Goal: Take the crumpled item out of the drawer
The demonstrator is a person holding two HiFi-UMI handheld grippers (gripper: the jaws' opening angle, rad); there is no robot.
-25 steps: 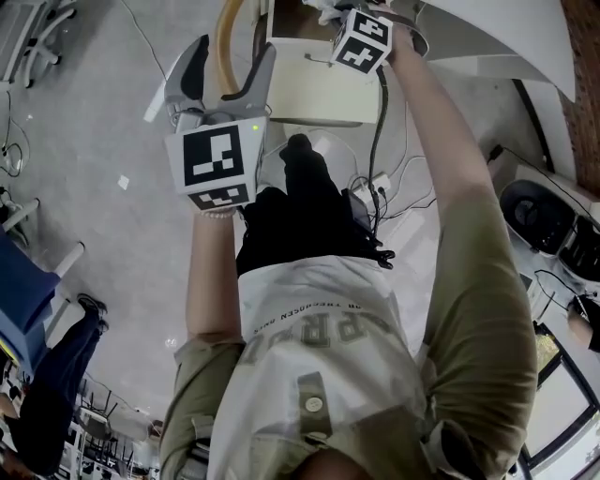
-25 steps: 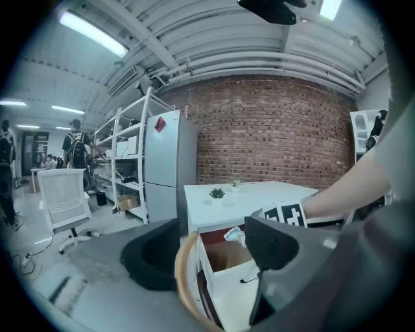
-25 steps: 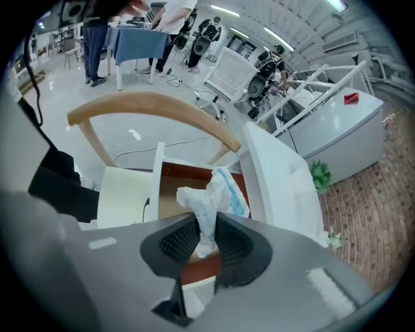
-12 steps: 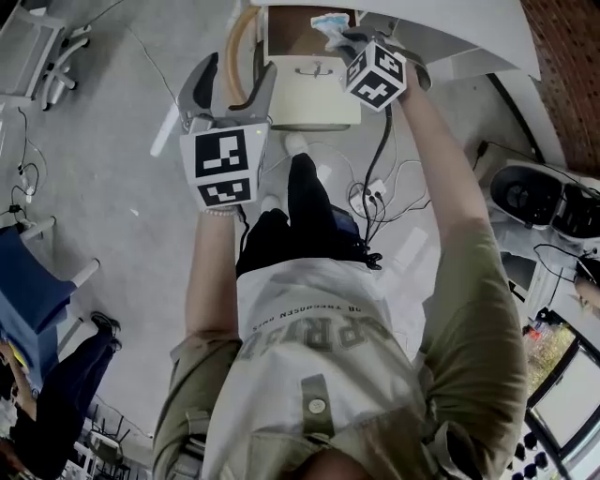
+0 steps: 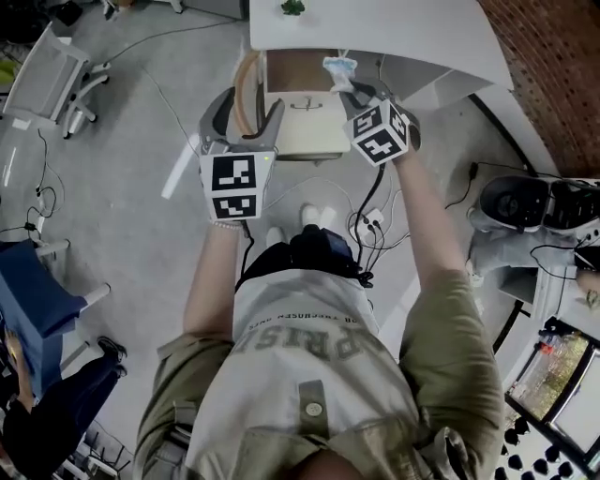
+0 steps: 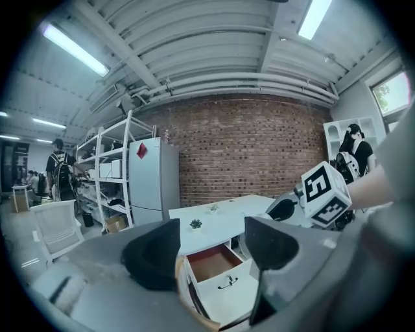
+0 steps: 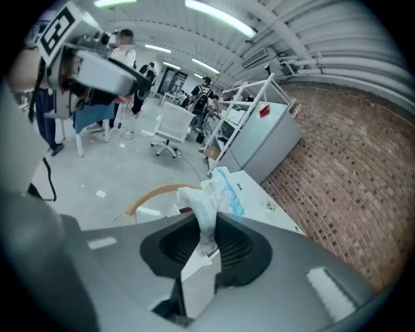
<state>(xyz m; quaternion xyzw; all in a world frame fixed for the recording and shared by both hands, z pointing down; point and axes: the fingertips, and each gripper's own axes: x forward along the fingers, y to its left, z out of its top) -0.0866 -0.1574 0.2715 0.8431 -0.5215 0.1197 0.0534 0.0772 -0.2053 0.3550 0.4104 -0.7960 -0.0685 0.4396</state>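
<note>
Right gripper, jaws clamped on a crumpled white-and-blue soft item, which the head view shows at the right edge of the open cream drawer with a brown interior under a white table; left gripper, jaws apart and empty, near the drawer's left front corner.

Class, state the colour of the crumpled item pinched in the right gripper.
The crumpled item is white with light-blue patches, clearest in the right gripper view.

Light: bright, given by long ceiling lamps.
Glare: the lamps are washed out white.
Edges: gripper views are bent round, corners darkened.
Blur: left gripper is seen soft.
</note>
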